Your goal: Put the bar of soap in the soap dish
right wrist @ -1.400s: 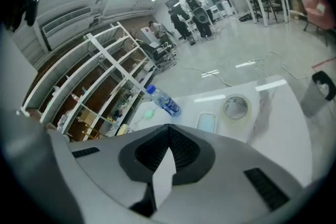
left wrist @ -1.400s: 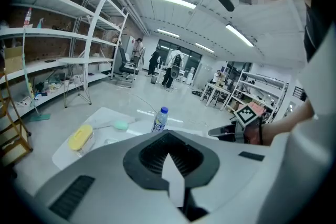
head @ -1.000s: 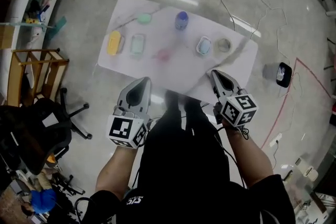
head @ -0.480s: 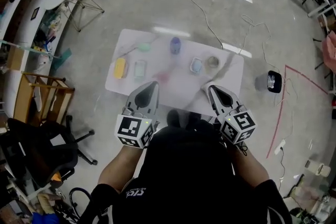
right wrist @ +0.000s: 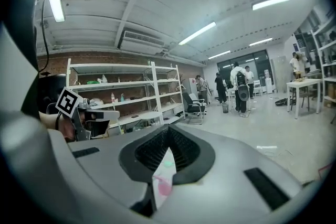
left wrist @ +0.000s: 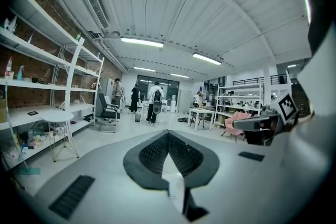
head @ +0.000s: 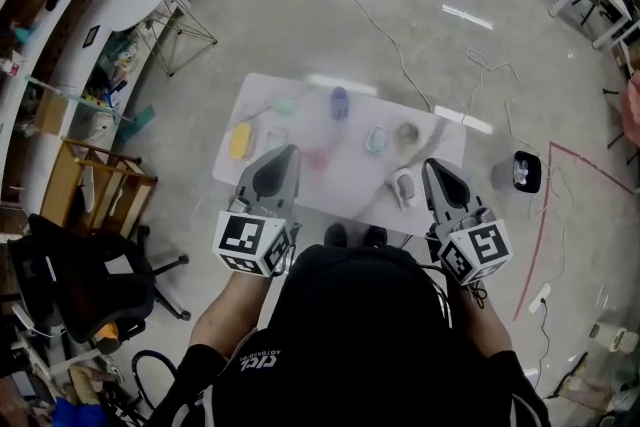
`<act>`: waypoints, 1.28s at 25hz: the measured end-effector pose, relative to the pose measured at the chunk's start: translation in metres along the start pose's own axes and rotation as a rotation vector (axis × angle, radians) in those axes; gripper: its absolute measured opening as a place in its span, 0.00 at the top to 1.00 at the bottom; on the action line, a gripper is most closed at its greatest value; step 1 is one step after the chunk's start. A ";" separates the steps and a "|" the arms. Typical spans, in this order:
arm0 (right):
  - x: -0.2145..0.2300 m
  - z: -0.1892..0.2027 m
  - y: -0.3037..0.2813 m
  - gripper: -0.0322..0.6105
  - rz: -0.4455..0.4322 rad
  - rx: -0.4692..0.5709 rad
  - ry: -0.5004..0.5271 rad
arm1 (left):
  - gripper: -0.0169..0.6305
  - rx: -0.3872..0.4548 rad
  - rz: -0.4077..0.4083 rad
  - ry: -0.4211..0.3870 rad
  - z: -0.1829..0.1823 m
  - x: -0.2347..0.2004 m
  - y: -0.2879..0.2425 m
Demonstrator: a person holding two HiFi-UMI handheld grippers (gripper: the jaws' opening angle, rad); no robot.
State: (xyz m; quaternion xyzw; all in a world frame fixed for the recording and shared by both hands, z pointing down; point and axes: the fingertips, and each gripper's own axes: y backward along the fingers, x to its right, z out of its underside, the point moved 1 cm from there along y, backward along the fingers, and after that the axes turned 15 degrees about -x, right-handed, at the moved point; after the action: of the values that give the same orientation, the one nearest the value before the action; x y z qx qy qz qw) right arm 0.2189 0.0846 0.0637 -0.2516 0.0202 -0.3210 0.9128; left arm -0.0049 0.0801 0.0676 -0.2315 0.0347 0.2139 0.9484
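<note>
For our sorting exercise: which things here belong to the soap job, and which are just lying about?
Job: table, pink bar (likely the soap), blue dish (perhaps the soap dish), left gripper, right gripper.
Lying about: purple bottle, chair, floor cable.

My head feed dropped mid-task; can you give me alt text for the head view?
From above: a person holds the left gripper and right gripper, both shut and empty, over the near edge of a white table. Small things lie scattered on it, including a yellow item, a purple item and a pink item.
</note>
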 end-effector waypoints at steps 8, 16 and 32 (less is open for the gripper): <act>0.011 0.006 0.014 0.93 -0.011 0.004 -0.030 | 0.96 -0.010 -0.017 -0.003 0.001 0.009 0.002; 0.020 0.010 0.017 0.93 -0.048 -0.007 -0.048 | 0.96 0.014 -0.028 -0.001 -0.004 0.020 0.003; 0.005 0.012 -0.024 0.93 -0.288 -0.084 0.070 | 0.96 -0.040 -0.281 0.104 0.016 -0.007 0.055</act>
State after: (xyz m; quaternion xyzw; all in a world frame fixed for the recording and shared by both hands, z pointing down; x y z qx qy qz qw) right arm 0.2109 0.0708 0.0859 -0.2788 0.0290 -0.4559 0.8448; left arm -0.0353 0.1281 0.0596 -0.2640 0.0469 0.0672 0.9610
